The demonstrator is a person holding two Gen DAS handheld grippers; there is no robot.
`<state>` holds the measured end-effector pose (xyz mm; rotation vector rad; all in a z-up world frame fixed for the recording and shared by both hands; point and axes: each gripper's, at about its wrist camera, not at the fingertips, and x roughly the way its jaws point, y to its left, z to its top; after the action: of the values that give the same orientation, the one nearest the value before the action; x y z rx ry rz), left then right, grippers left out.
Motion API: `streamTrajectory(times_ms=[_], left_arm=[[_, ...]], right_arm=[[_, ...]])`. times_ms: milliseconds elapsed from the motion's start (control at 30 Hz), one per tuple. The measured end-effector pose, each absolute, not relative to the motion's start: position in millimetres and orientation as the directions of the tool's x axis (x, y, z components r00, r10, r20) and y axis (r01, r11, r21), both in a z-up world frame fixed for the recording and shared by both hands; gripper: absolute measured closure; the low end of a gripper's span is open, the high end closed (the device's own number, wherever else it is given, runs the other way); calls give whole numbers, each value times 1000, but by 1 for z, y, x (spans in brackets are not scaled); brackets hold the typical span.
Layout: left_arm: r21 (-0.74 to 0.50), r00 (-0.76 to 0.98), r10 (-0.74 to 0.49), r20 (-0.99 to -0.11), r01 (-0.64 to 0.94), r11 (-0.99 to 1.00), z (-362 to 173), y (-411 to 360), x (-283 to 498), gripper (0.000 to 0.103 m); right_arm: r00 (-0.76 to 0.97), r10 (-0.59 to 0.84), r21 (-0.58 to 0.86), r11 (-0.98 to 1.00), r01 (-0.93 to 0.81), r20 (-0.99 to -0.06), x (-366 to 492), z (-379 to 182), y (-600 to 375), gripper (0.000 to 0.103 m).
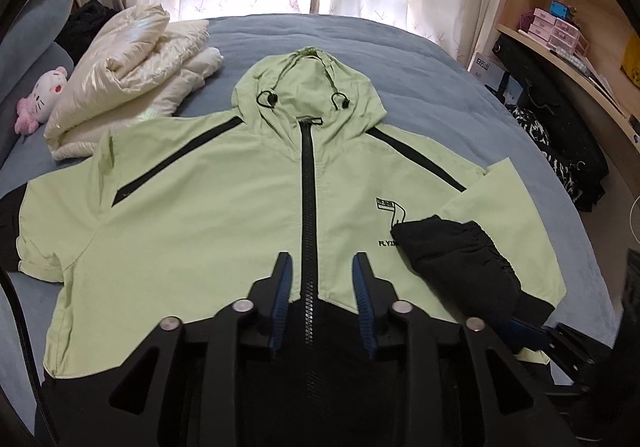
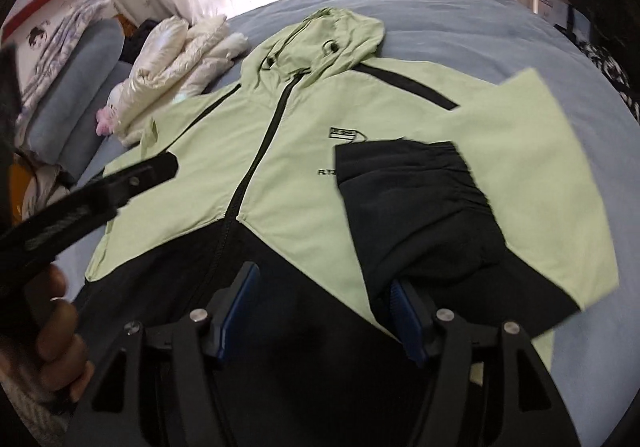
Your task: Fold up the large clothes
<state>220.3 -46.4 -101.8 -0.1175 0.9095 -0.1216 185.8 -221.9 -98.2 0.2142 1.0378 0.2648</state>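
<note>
Green-black hooded jacket (image 1: 192, 215) lies flat, zip up, on blue bed (image 1: 400, 59), hood at 12 o'clock, black cuff folded onto chest at 3. Left gripper (image 1: 322, 267) & right gripper (image 2: 324, 283): jaws apart, holding nothing.

You see black print "FLYIN" on chest of green jacket (image 1: 192, 223), just beyond right tong finger, rest hidden under black sleeve cuff (image 1: 452, 259). Boxed logo above it not readable. White box (image 1: 486, 69) far right: characters too small.
</note>
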Motion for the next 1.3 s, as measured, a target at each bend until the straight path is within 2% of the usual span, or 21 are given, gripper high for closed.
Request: streamTrajectory(times_ms=[67, 200, 333, 400, 467, 633, 767, 933, 967, 1000, 1033, 1167, 1267, 1300], left_arm=[[-154, 603, -158, -782, 59, 986, -104, -49, 218, 64], [-158, 576, -180, -797, 89, 983, -108, -62, 216, 63], [-160, 542, -221, -811, 158, 974, -111, -90, 211, 62], [-152, 525, -240, -817, 205, 967, -112, -108, 208, 57], [-144, 507, -255, -823, 249, 958, -114, -126, 205, 48], [-132, 433, -287, -855, 354, 926, -125, -182, 200, 46], [-79, 412, -241, -879, 373, 925, -139, -210, 205, 45], [54, 389, -95, -916, 354, 934, -167, -230, 225, 45], [75, 403, -81, -912, 356, 931, -167, -230, 228, 52], [81, 417, -82, -905, 358, 930, -165, -229, 230, 64], [77, 426, -92, -900, 361, 929, -163, -226, 233, 92], [16, 516, -137, -846, 280, 960, -129, -190, 244, 96], [-105, 632, -188, -752, 166, 981, -97, -134, 245, 96], [-133, 655, -172, -736, 109, 985, -94, -113, 245, 95]], right_arm=[[493, 305, 311, 948, -73, -815, 176, -96, -233, 39], [508, 290, 331, 943, -9, -811, 153, -99, -251, 39], [511, 224, 293, 955, 56, -830, 139, -103, -268, 39], [516, 195, 276, 957, 85, -834, 136, -104, -277, 39], [519, 171, 266, 957, 114, -837, 134, -105, -285, 39], [526, 141, 249, 958, 140, -839, 129, -106, -299, 39], [528, 125, 241, 957, 158, -840, 127, -108, -306, 39], [529, 108, 230, 958, 171, -842, 125, -110, -311, 39], [530, 107, 231, 957, 174, -842, 125, -110, -312, 39], [530, 105, 232, 956, 178, -841, 124, -110, -314, 39], [531, 105, 233, 956, 180, -841, 124, -110, -314, 39], [537, 103, 236, 954, 185, -837, 124, -108, -315, 39], [545, 106, 238, 955, 177, -832, 124, -106, -312, 39], [547, 107, 239, 955, 175, -830, 124, -106, -312, 39]])
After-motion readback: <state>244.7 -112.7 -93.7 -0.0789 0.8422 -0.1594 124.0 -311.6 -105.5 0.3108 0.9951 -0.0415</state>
